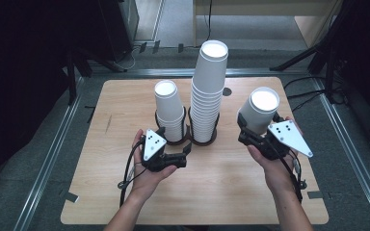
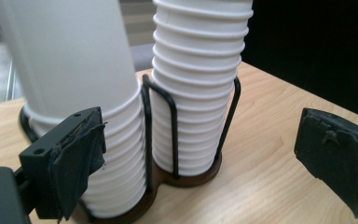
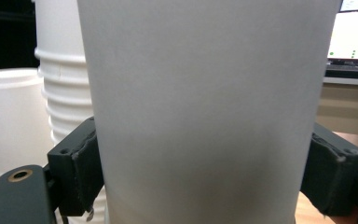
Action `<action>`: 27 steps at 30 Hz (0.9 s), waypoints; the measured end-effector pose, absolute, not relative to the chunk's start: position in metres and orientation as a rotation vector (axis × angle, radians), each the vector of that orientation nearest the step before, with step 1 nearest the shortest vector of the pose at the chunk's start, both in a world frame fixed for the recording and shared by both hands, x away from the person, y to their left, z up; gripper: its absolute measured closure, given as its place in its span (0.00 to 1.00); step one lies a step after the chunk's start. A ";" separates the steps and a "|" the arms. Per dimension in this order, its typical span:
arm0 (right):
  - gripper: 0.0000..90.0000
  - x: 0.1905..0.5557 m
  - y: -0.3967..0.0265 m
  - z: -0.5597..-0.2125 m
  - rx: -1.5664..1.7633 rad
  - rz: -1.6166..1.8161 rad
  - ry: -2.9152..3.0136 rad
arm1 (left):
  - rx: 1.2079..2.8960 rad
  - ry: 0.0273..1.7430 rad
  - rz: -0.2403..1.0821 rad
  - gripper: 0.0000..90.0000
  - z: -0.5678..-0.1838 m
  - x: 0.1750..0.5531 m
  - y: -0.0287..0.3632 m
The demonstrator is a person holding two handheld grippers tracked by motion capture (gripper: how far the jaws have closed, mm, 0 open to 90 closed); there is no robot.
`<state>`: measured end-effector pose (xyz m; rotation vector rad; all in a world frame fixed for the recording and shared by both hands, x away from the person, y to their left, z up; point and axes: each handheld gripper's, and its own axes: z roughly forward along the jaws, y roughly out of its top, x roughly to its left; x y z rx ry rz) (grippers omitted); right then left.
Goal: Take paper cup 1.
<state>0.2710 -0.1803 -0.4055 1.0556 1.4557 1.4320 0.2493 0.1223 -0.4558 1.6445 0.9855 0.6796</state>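
Two stacks of upturned white paper cups stand in a dark wire holder point(image 1: 191, 138) at the table's middle: a short stack point(image 1: 168, 110) and a tall stack point(image 1: 208, 91). My left gripper point(image 1: 185, 155) lies low in front of the holder, open. In the left gripper view its jaws stand wide apart before the holder point(image 2: 186, 175), with the short stack point(image 2: 74, 70) by the left jaw. My right gripper point(image 1: 255, 132) is shut on a single white cup point(image 1: 261, 109), upturned and lifted to the right of the tall stack. In the right gripper view the cup point(image 3: 205, 102) sits between both pads.
The wooden table point(image 1: 212, 192) has rounded corners, with bare wood in front of the holder. A small dark spot point(image 1: 227, 91) marks the wood behind the tall stack. Metal rails point(image 1: 53, 154) run along the floor. A lit monitor point(image 3: 354, 32) stands beyond the table.
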 end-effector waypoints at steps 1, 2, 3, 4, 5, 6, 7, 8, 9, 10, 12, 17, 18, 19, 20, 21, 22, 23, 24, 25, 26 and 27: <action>0.15 0.271 -0.180 -0.409 1.049 1.429 1.465 | 1.648 0.989 0.678 0.02 -0.457 0.248 0.124; 0.15 0.271 -0.179 -0.412 1.050 1.424 1.471 | 1.651 0.994 0.678 0.02 -0.457 0.246 0.126; 0.15 0.271 -0.178 -0.416 1.048 1.415 1.479 | 1.652 1.000 0.676 0.02 -0.458 0.245 0.129; 0.15 0.271 -0.178 -0.419 1.045 1.407 1.483 | 1.648 1.004 0.669 0.02 -0.458 0.244 0.131; 0.15 0.272 -0.177 -0.423 1.033 1.401 1.488 | 1.647 1.008 0.664 0.02 -0.458 0.243 0.133; 0.15 0.271 -0.177 -0.426 1.018 1.395 1.495 | 1.642 1.011 0.663 0.02 -0.457 0.243 0.136; 0.15 0.271 -0.177 -0.429 0.998 1.392 1.501 | 1.637 1.011 0.656 0.02 -0.456 0.242 0.138; 0.15 0.271 -0.176 -0.433 0.982 1.391 1.511 | 1.634 1.012 0.650 0.02 -0.456 0.242 0.139; 0.15 0.271 -0.175 -0.436 0.962 1.371 1.529 | 1.636 1.006 0.652 0.02 -0.455 0.241 0.139; 0.15 0.271 -0.173 -0.438 0.936 1.339 1.541 | 1.636 1.003 0.652 0.02 -0.455 0.240 0.140; 0.16 0.269 -0.171 -0.443 0.898 1.295 1.555 | 1.647 0.995 0.641 0.02 -0.455 0.238 0.140; 0.16 0.266 -0.166 -0.453 0.843 1.213 1.582 | 1.675 0.981 0.620 0.02 -0.460 0.238 0.135; 0.16 0.266 -0.165 -0.454 0.829 1.200 1.586 | 1.675 0.979 0.618 0.02 -0.460 0.237 0.134; 0.16 0.265 -0.164 -0.454 0.819 1.193 1.589 | 1.678 0.974 0.614 0.02 -0.460 0.237 0.134; 0.16 0.265 -0.163 -0.455 0.808 1.185 1.589 | 1.684 0.970 0.610 0.02 -0.460 0.236 0.133; 0.16 0.264 -0.161 -0.456 0.793 1.173 1.591 | 1.687 0.966 0.601 0.02 -0.460 0.236 0.133; 0.16 0.264 -0.160 -0.457 0.776 1.156 1.595 | 1.689 0.961 0.590 0.02 -0.459 0.235 0.132; 0.16 0.264 -0.159 -0.458 0.757 1.139 1.598 | 1.690 0.956 0.584 0.02 -0.459 0.235 0.131; 0.16 0.264 -0.157 -0.460 0.743 1.129 1.603 | 1.696 0.951 0.583 0.02 -0.459 0.235 0.131; 0.16 0.263 -0.155 -0.461 0.729 1.125 1.611 | 1.699 0.948 0.576 0.02 -0.459 0.235 0.131; 0.16 0.263 -0.153 -0.463 0.713 1.123 1.620 | 1.700 0.945 0.578 0.02 -0.458 0.234 0.130; 0.16 0.263 -0.151 -0.464 0.697 1.114 1.627 | 1.695 0.944 0.578 0.02 -0.457 0.234 0.130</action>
